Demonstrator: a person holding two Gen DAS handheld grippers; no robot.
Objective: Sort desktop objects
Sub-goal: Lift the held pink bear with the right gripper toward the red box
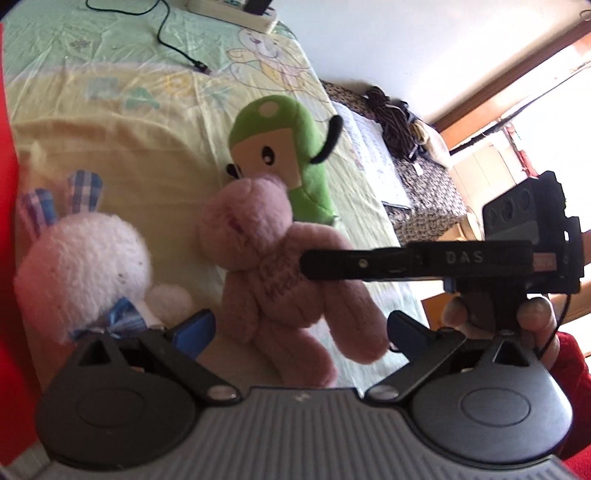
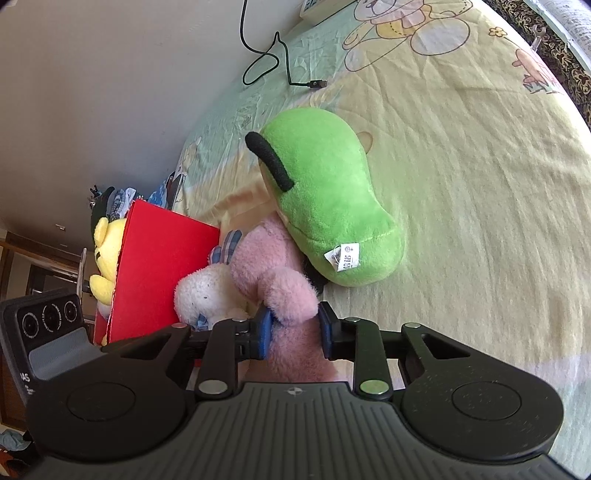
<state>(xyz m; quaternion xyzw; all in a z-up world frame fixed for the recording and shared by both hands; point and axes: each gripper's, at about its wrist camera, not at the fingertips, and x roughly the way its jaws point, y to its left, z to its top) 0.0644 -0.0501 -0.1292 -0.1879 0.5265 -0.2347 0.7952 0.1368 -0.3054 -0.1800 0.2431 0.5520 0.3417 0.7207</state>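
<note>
A pink plush bear (image 1: 273, 258) hangs over the cartoon-print bedsheet (image 1: 110, 122). My right gripper (image 2: 295, 332) is shut on one of its limbs (image 2: 291, 295); in the left wrist view that gripper (image 1: 310, 264) reaches in from the right against the bear's chest. My left gripper (image 1: 301, 328) is open, its blue pads (image 1: 195, 328) standing wide on either side of the bear's legs without touching them. A white bunny (image 1: 85, 266) with plaid ears lies to the left. A green plush (image 1: 288, 147) lies just behind the bear.
A red box (image 2: 159, 269) holding a yellow plush (image 2: 101, 254) stands beside the bunny. A black cable (image 2: 266, 59) and a power strip (image 1: 236, 11) lie at the far end of the bed. Patterned bedding (image 1: 424, 192) runs along the bed's right edge.
</note>
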